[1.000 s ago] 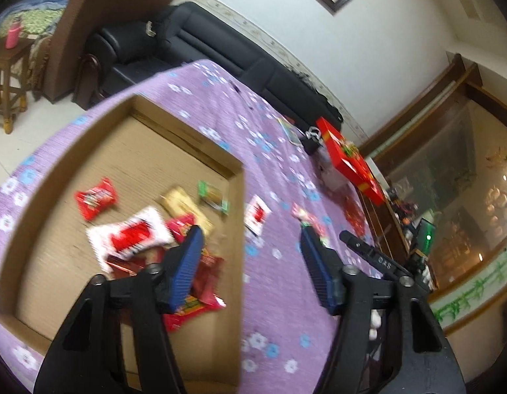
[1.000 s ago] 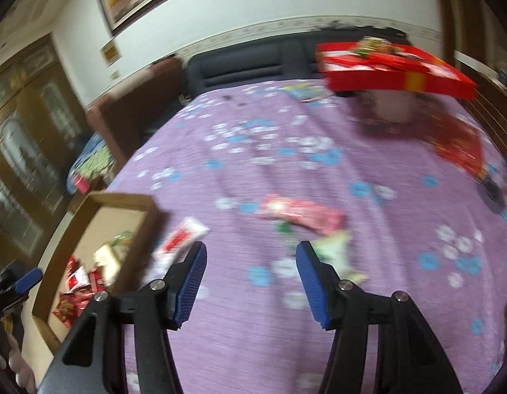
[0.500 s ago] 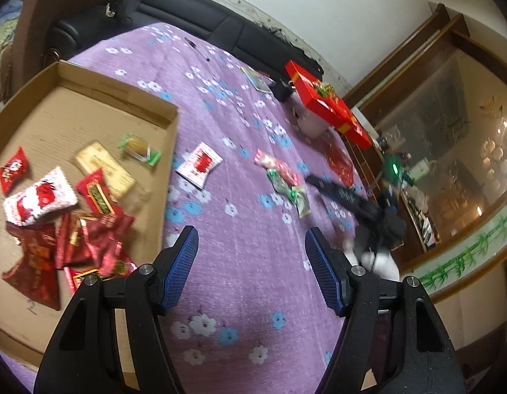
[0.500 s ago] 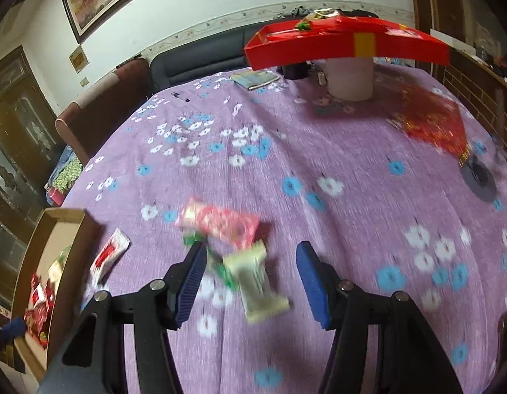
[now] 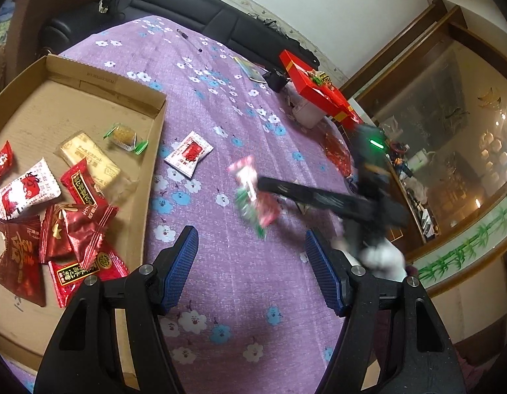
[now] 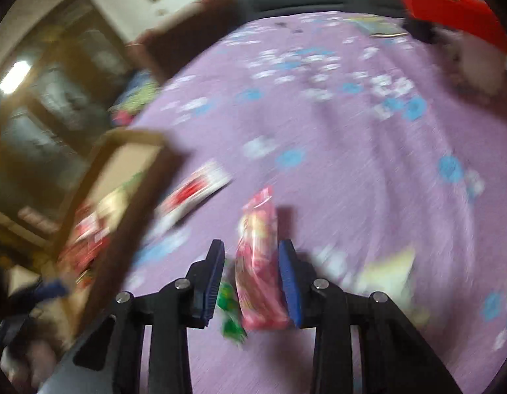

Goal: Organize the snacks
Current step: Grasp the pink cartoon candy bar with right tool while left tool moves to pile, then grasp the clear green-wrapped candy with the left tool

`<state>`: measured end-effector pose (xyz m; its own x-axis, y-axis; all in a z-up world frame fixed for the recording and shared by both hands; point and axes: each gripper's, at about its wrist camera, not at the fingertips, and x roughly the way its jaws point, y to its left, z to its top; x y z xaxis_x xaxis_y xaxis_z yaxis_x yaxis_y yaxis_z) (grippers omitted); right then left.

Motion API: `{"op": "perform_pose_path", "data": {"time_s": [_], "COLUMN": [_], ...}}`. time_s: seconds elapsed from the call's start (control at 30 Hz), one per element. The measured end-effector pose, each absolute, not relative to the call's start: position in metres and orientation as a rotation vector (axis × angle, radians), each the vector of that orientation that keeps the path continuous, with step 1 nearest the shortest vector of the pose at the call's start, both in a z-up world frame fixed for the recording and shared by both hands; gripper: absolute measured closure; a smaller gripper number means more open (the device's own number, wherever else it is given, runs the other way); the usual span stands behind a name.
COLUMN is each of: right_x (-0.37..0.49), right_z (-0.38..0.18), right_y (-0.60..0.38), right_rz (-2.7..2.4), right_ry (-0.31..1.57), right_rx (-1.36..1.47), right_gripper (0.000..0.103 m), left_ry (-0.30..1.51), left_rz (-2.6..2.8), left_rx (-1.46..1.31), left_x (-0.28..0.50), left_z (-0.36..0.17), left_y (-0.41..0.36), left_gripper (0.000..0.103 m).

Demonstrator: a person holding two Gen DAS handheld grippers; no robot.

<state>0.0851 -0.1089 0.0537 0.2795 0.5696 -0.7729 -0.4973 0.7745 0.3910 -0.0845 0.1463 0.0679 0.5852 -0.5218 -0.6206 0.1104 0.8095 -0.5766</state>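
Note:
My right gripper (image 6: 252,269) is closing its jaws around a pink snack packet (image 6: 258,252) on the purple flowered tablecloth (image 6: 368,164). The right pad touches the packet, and a green wrapper (image 6: 229,298) is wedged against the left pad. In the left wrist view the packet (image 5: 247,174) is blurred at the tip of the right gripper (image 5: 263,184). My left gripper (image 5: 252,262) hovers open and empty over the cloth, just right of the cardboard box (image 5: 155,151). Several red, white and yellow snacks lie in the box. A white-and-red packet (image 5: 188,153) lies on the cloth beside it.
A pale green packet (image 6: 389,272) lies right of my right gripper. A red gift box (image 5: 316,88) rests on a white tub at the far side. A black sofa (image 5: 220,23) stands beyond the table, and a glass cabinet (image 5: 450,151) to the right.
My right gripper dropped onto the pink packet and narrowed its jaws around it. My left gripper swung right, off the box and over the cloth, then held still.

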Motion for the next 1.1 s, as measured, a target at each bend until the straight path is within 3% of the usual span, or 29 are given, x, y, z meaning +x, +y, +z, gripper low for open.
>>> {"op": "perform_pose_path", "data": {"time_s": [0.13, 0.33, 0.67, 0.7, 0.77, 1.1], "right_x": [0.062, 0.059, 0.051, 0.050, 0.046, 0.054], "right_z": [0.072, 0.060, 0.043, 0.040, 0.037, 0.035], "right_y": [-0.166, -0.206, -0.100, -0.093, -0.088, -0.129], "right_rz": [0.554, 0.435, 0.547, 0.533, 0.500, 0.465], "right_ry": [0.955, 0.959, 0.969, 0.965, 0.936, 0.936], "right_rx": [0.171, 0.232, 0.025, -0.013, -0.080, 0.038], "right_gripper": [0.047, 0.047, 0.048, 0.048, 0.072, 0.072], "left_ry": [0.902, 0.934, 1.007, 1.016, 1.027, 1.010], "left_rz": [-0.404, -0.432, -0.400, -0.390, -0.369, -0.293], "left_rx": [-0.544, -0.506, -0.313, -0.306, -0.296, -0.198], "left_x": [-0.081, -0.079, -0.082, -0.080, -0.076, -0.048], "left_z": [0.058, 0.053, 0.038, 0.035, 0.030, 0.012], "left_y": [0.143, 0.123, 0.089, 0.088, 0.086, 0.065], "left_gripper": [0.035, 0.035, 0.035, 0.035, 0.035, 0.035]}}
